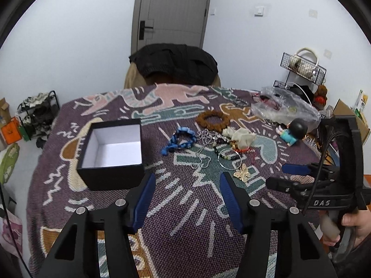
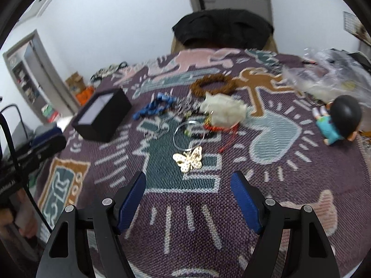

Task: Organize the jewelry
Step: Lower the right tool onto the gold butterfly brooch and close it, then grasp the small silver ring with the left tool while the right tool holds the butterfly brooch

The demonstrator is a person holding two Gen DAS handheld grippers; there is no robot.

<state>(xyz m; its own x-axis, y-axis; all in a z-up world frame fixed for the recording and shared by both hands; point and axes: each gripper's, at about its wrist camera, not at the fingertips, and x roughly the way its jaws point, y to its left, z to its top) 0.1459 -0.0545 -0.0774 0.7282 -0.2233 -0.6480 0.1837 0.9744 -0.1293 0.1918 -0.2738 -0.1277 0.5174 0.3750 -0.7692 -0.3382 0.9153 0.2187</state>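
A table draped in a purple patterned cloth (image 1: 185,208) carries an open black box (image 1: 111,153) at left, a gold butterfly (image 2: 189,159) near the middle, blue bracelet (image 1: 178,140), brown bead bracelet (image 1: 212,119), a figurine (image 2: 336,120) at right, and a plastic bag (image 1: 285,107) far right.

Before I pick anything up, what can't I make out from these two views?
- Tangle of chains and beads: pieces overlap in the left view and are motion-blurred in the right; no count possible.
- Plastic bag: contents hidden by crinkled film, both views.
- Box: floor hidden by its near wall in the right view.
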